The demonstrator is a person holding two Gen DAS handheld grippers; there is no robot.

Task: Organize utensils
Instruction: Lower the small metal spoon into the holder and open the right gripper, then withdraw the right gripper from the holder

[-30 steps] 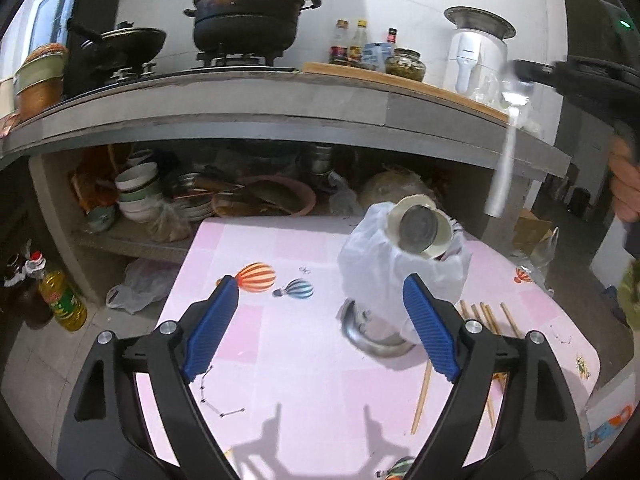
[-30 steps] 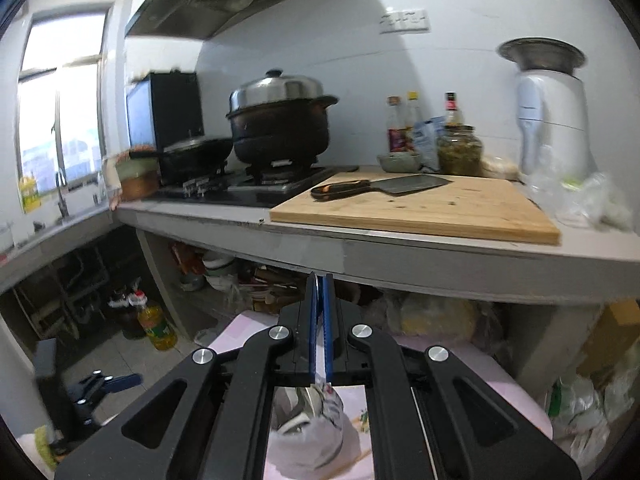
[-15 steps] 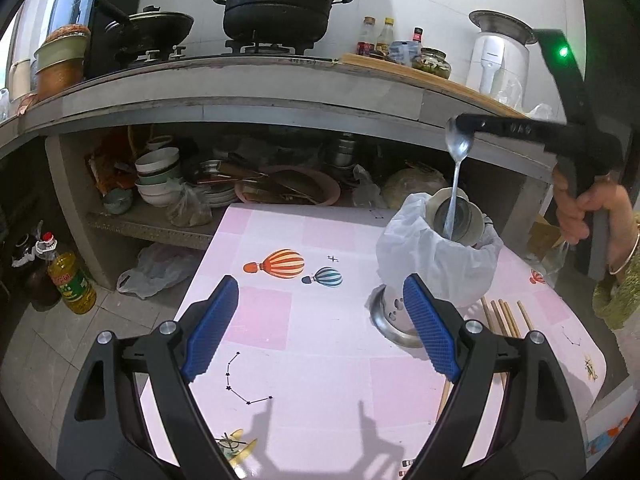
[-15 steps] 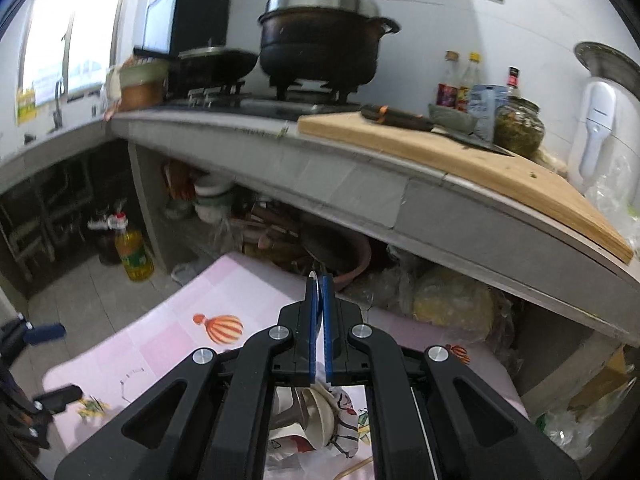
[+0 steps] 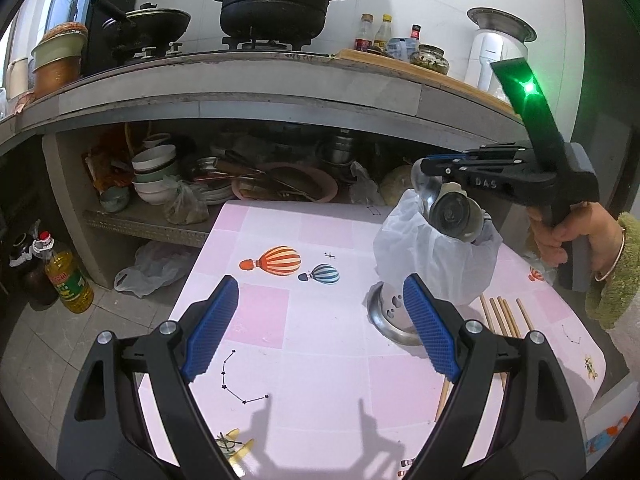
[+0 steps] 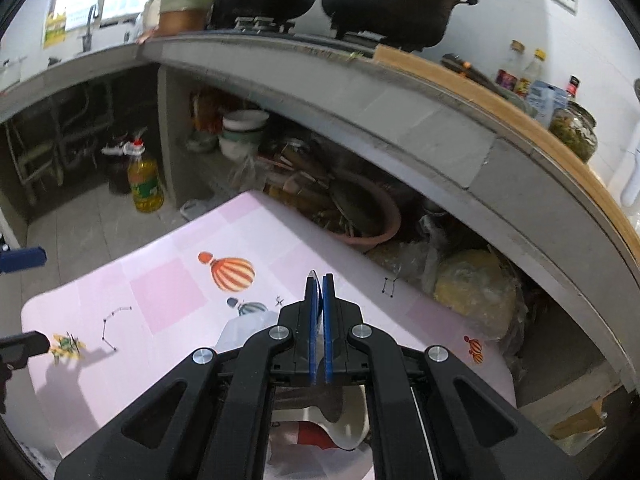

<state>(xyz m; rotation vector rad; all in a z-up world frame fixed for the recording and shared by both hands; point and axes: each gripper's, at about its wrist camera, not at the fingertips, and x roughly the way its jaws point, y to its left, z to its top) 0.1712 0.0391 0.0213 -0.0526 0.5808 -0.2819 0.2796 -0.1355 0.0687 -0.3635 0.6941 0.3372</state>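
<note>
A metal utensil holder [image 5: 432,260] wrapped in a white plastic bag stands on the pink table [image 5: 312,360], right of centre. My right gripper [image 5: 422,164] hovers just above its mouth, shut on a metal spoon [image 5: 423,186] whose bowl shows at the rim and whose handle hangs down inside. In the right wrist view the gripper [image 6: 319,282] has its pads pressed together with a thin edge of the spoon [image 6: 313,275] between them, and the holder [image 6: 344,428] lies directly below. My left gripper [image 5: 322,326] is open and empty, low over the table beside the holder's base.
Several wooden chopsticks [image 5: 498,314] lie on the table right of the holder. A concrete counter [image 5: 280,96] with pots runs behind, with stacked bowls [image 5: 154,172] on the shelf beneath. An oil bottle [image 5: 64,276] stands on the floor at left.
My right gripper has come down and rolled, carrying the spoon from high above the holder into its mouth. The left gripper has stayed open in nearly the same place.
</note>
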